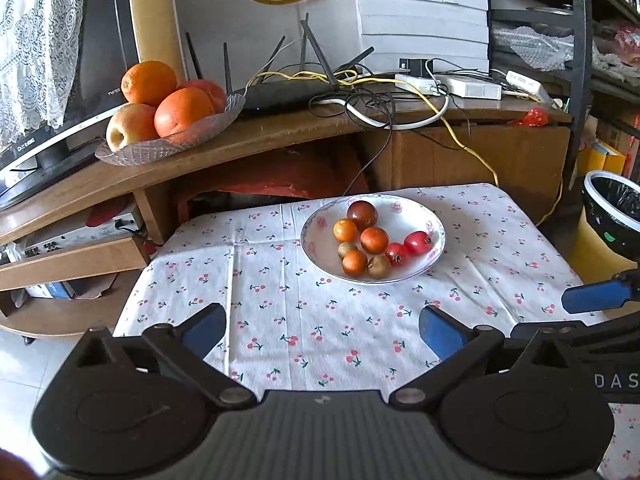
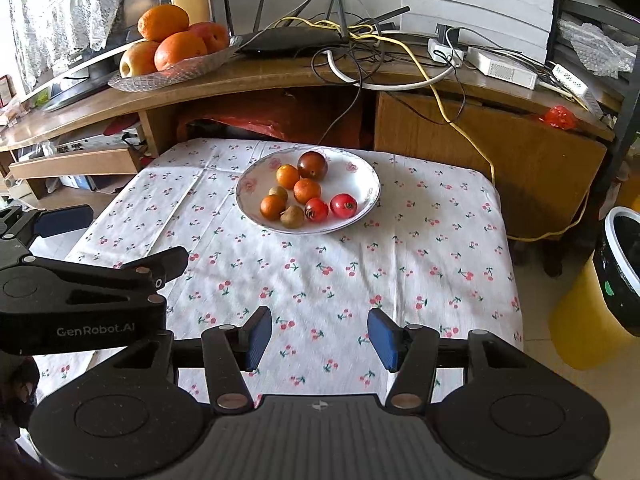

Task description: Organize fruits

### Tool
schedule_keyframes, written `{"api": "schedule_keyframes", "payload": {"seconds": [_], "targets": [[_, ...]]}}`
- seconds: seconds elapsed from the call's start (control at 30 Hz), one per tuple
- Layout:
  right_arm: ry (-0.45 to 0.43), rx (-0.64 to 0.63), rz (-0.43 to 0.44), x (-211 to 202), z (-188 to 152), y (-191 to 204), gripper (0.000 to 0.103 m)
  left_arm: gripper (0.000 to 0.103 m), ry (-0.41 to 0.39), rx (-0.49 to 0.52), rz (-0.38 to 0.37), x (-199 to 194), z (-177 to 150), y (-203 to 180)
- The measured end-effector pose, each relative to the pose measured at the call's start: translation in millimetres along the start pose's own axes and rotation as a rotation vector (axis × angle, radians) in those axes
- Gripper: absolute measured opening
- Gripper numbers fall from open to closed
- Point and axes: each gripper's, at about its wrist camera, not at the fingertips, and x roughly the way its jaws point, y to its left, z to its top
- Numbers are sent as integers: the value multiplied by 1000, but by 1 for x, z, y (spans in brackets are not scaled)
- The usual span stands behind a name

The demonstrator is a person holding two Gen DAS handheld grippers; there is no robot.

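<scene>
A white floral bowl (image 1: 434,222) (image 2: 362,172) sits toward the far side of the cherry-print tablecloth (image 1: 320,320) (image 2: 320,272). It holds several small fruits: a dark tomato (image 1: 362,215) (image 2: 312,165), small oranges (image 1: 374,240) (image 2: 307,191), two red fruits (image 1: 418,242) (image 2: 343,205) and brownish ones (image 1: 378,267) (image 2: 292,216). My left gripper (image 1: 322,330) hovers open over the cloth's near left part. My right gripper (image 2: 320,338) is open above the near edge, with nothing between its fingers. Both are well short of the bowl.
A glass dish (image 1: 168,144) (image 2: 168,76) with large oranges and an apple rests on the wooden shelf behind, beside a router (image 1: 288,94) (image 2: 296,38) and tangled cables. A bin with a black liner (image 1: 612,216) (image 2: 622,272) stands at the right of the table.
</scene>
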Motion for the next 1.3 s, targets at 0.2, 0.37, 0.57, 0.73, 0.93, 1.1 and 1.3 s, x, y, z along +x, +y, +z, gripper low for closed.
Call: {"api": "schedule_keyframes", "payload": {"seconds": [0.2, 0.37, 0.57, 0.73, 0.93, 1.1, 1.3], "targets": [[-3, 3, 3, -10, -10, 3, 49, 103, -10, 17, 4, -12, -6, -5], [-8, 16, 3, -18, -18, 3, 49, 103, -14, 15, -2, -22, -11, -7], [-20, 42, 7, -28, -27, 4, 51, 103, -7, 21, -5, -32, -19, -10], [-30, 52, 10, -36, -34, 5, 53, 103, -6, 17, -6, -39, -25, -12], [-35, 64, 1, -39, -38, 5, 53, 103, -1, 3, -9, -44, -29, -12], [-45, 81, 11, -40, -38, 4, 53, 103, 14, 6, -18, -42, -33, -13], [-39, 79, 16, -39, -40, 5, 53, 103, 21, 15, -9, -41, -35, -14]]}}
